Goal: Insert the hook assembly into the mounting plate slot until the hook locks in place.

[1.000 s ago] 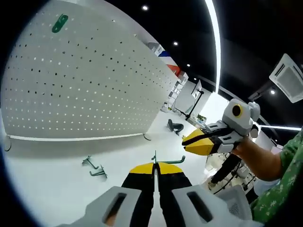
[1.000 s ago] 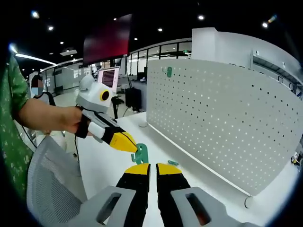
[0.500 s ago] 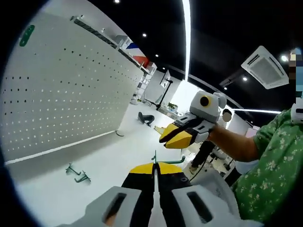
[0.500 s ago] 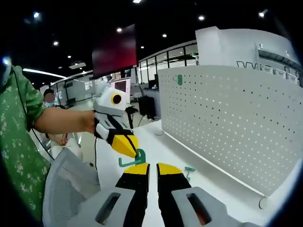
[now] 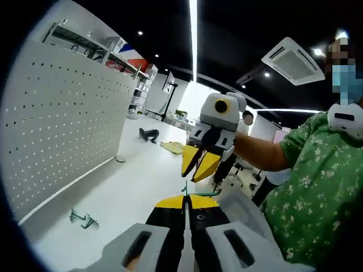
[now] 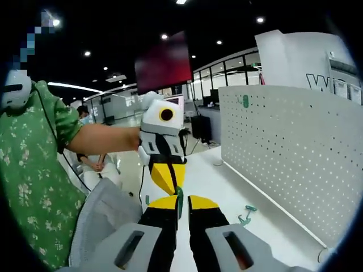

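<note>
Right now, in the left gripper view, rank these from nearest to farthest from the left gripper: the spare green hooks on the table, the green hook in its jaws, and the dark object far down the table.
1. Green hook: at the left gripper jaw tips, pinched there.
2. Spare green hooks: lower left on the white table, below the pegboard.
3. Dark object: far down the table, past the pegboard's end.

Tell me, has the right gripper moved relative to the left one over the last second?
Yes. In the left gripper view, the right gripper has swung in from the side to sit just above the left gripper, its jaws now apart around the green hook.
</note>
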Tool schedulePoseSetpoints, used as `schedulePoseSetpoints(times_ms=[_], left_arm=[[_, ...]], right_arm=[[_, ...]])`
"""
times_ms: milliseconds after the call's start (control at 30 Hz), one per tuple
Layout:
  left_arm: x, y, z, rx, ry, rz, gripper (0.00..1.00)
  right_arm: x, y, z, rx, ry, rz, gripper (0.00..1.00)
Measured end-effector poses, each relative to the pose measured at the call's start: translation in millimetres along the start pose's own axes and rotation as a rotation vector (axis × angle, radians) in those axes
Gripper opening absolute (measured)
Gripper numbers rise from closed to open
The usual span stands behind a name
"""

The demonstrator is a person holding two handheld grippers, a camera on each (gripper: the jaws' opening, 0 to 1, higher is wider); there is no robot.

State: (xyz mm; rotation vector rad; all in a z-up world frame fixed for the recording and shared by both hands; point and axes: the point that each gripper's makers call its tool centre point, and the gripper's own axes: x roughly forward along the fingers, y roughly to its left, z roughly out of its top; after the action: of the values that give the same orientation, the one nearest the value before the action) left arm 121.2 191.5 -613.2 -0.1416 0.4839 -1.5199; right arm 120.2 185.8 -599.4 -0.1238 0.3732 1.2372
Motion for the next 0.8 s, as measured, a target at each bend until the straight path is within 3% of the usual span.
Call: schedulePoseSetpoints(times_ms=[800], left_arm=[[0.5,-18.2,-3.5,0.076,0.08,-0.067,0.02]], right_arm=[[7.4,19.3,-6.0,-0.001,0.071,0.103,0.01]])
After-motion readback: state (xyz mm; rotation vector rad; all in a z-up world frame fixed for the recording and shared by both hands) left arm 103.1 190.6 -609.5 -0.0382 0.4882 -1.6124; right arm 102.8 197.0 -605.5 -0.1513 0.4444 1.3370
